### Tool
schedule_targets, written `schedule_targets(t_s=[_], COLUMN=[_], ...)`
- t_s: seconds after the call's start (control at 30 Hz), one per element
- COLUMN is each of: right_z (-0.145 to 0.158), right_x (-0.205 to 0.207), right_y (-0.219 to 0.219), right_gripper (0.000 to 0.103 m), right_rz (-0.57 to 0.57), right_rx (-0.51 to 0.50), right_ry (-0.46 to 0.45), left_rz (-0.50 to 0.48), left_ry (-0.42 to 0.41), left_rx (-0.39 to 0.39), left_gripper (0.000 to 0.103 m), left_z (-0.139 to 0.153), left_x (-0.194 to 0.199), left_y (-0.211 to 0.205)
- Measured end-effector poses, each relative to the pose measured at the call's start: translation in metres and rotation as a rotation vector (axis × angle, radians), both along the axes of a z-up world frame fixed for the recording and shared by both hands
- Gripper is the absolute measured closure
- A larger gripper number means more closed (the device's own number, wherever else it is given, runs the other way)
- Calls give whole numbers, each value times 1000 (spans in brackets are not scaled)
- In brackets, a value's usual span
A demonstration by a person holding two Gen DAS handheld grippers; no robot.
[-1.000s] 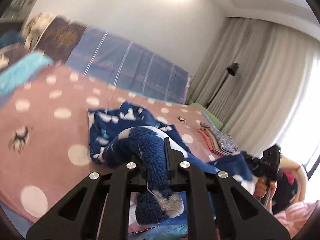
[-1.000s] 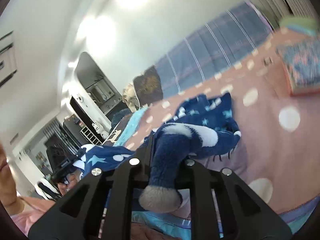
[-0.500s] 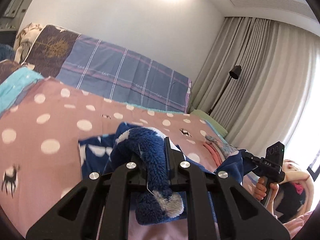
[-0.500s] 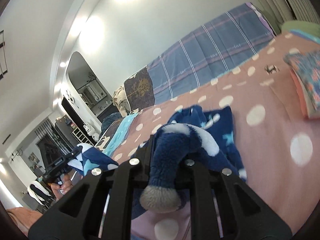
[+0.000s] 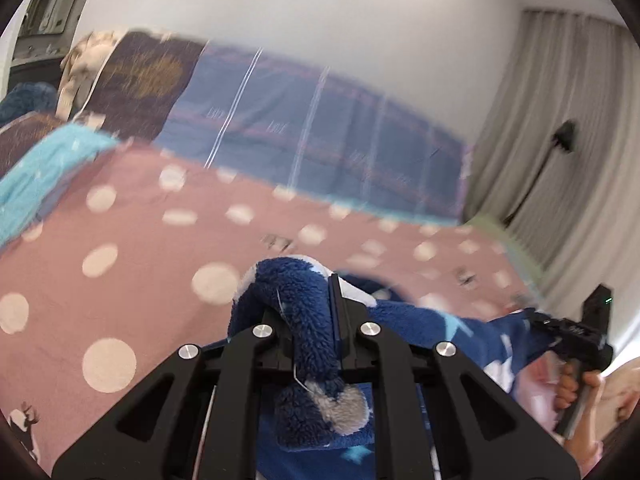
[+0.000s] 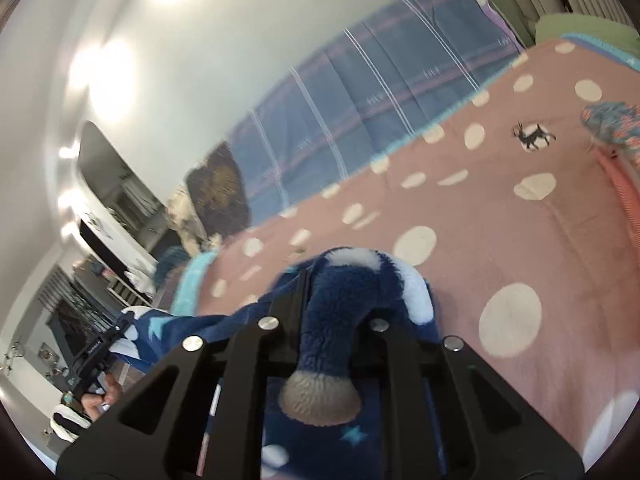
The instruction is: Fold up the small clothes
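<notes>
While both tongs, left (image 5: 310, 322) and right (image 6: 332, 322), pinch it, the fleece garment (image 5: 424, 326) hangs over the bedspread (image 5: 132, 236).

**Bright room, smeared background**

We see even, bright light from ceiling lamps, which blow out to white glare on the wall (image 6: 104, 76) in the right wrist view. The left wrist view is streaked by motion blur across the headboard (image 5: 320, 140) and curtain (image 5: 560, 140) (near parts stay sharp). Fisheye bending and dark corners frame both.
</notes>
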State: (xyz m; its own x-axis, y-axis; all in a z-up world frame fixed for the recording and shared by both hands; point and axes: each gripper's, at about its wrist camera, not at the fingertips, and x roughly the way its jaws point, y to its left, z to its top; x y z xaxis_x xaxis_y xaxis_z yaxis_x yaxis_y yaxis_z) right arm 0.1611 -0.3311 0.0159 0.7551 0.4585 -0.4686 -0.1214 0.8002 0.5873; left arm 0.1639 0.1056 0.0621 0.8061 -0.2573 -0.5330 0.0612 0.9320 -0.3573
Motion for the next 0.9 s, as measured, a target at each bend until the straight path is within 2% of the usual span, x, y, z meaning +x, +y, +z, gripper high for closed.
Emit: schedule_targets(t_s=[0.13, 0.17, 0.27, 0.4, 0.43, 0.47, 0.5, 0.53, 0.67, 0.77, 0.9], right_z=[-62, -77, -92, -84, -82, -78, -74, -71, -62, -63, -69], right_x=[41, 46, 44, 38, 35, 30, 24, 17, 0, 1, 12], right_y=[5, 6, 5, 2, 2, 2, 3, 5, 19, 32, 49], right_gripper=[89, 89, 87, 83, 77, 64, 58, 52, 43, 42, 42], right_rz=[-13, -17, -3, 10, 13, 23, 36, 53, 139, 162, 203], right_rx=[-31, -40, -28, -38, -40, -39, -39, -44, -104, -155, -141], right_ry=[162, 194, 200, 190, 187, 180, 168, 157, 128, 142, 187], left_rz=[42, 36, 21, -21, -32, -47, -59, -71, -110, -144, -141], left_ry=[195, 227, 196, 176, 168, 154, 146, 142, 168, 206, 276], left_rx=[33, 19, -38, -35, -34, -37, -43, -53, -105, -151, -176], left_gripper=[89, 87, 85, 72, 69, 61, 57, 56, 56, 56, 57], left_z=[-79, -96, -94, -79, -75, -70, -67, -65, -68, -74, -86], left_x=[37, 39, 33, 22, 15, 6, 1, -3, -13, -9, 9], left_y=[4, 6, 16, 19, 18, 19, 17, 16, 14, 10, 4])
